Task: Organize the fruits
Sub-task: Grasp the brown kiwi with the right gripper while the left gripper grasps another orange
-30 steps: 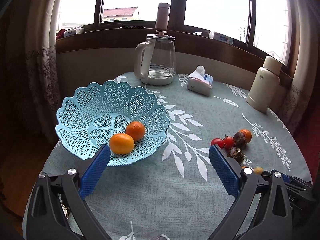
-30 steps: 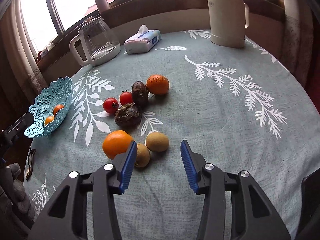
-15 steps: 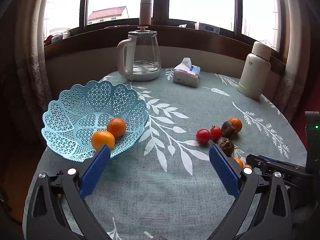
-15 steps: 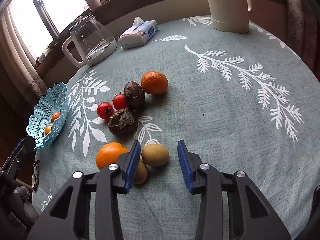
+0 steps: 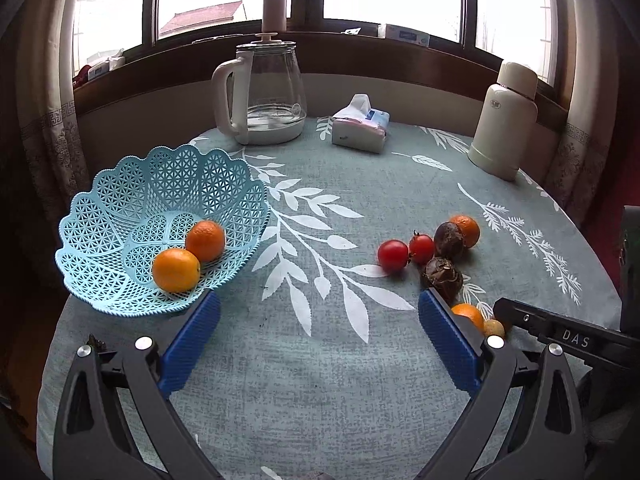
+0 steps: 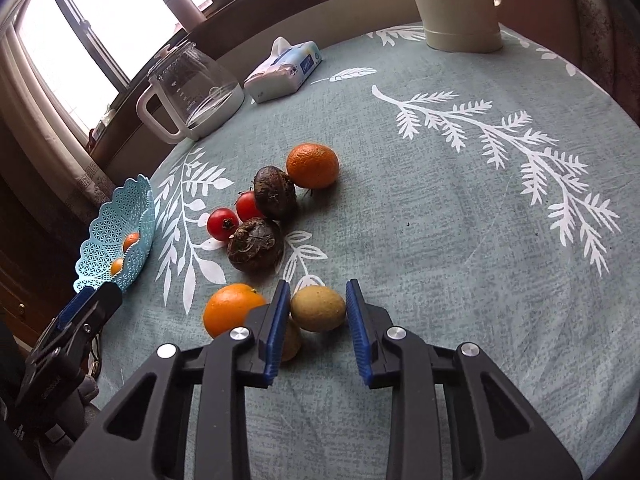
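Observation:
My right gripper (image 6: 317, 294) is open, its blue pads straddling a yellow-green fruit (image 6: 318, 308) with only slim gaps on either side. A second yellow-green fruit (image 6: 290, 340) is half hidden behind the left pad, beside an orange (image 6: 232, 310). Beyond lie two dark brown fruits (image 6: 256, 244), two red tomatoes (image 6: 223, 223) and a tangerine (image 6: 313, 165). The light blue lattice basket (image 5: 160, 160) at the table's left holds two oranges (image 5: 176, 270). My left gripper (image 5: 320, 320) hovers wide open over bare cloth between basket and fruit pile, holding nothing.
A glass kettle (image 5: 266, 92), a tissue pack (image 5: 362, 126) and a white flask (image 5: 504, 120) stand along the back of the round table. A tall bottle (image 5: 274, 4) is on the window sill. Curtains hang at both sides.
My right gripper has come down and forward around the yellow-green fruit while its jaws narrowed. The left gripper has drifted right, away from the basket, staying wide open.

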A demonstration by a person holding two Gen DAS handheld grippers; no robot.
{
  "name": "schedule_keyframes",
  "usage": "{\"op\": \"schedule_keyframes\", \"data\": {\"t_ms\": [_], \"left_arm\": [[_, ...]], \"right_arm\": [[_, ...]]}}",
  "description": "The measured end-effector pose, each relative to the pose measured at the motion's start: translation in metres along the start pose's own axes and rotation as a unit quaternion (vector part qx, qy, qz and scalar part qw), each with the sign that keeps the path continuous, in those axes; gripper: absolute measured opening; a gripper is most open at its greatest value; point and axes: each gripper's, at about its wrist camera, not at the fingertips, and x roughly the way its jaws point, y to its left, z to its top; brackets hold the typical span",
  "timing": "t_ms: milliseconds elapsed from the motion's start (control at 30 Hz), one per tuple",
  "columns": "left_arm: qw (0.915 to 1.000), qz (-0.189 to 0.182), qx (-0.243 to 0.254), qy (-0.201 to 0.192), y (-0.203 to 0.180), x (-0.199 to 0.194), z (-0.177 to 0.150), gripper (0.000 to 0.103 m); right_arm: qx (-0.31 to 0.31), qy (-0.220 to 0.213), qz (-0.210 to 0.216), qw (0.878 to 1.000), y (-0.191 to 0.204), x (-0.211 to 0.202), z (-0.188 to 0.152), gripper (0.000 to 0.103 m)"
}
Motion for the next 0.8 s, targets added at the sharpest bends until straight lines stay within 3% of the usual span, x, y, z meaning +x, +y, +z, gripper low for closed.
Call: {"op": "schedule_keyframes", "data": {"t_ms": [233, 433, 633, 800], "left_arm": [[0.9993, -0.028, 0.018, 0.017, -0.021, 0.009, -0.004, 0.100], [0.9959, -0.070, 0.041, 0.042, -0.044, 0.022, -0.012, 0.100], [0.9882, -0.122, 0.059, 0.071, -0.063, 0.034, -0.018, 0.070], [0.9849, -0.141, 0.062, 0.078, -0.069, 0.038, -0.019, 0.059]], "right_arm": [[-0.030, -0.059, -0.065, 0.996, -0.003, -0.021, 0.004, 0.029], [-0.026, -0.058, -0.066, 0.996, -0.012, -0.019, 0.004, 0.029], [-0.024, -0.057, -0.057, 0.996, -0.013, -0.018, 0.002, 0.029], [-0.021, -0.056, -0.051, 0.997, -0.015, -0.017, 0.001, 0.029]]}}
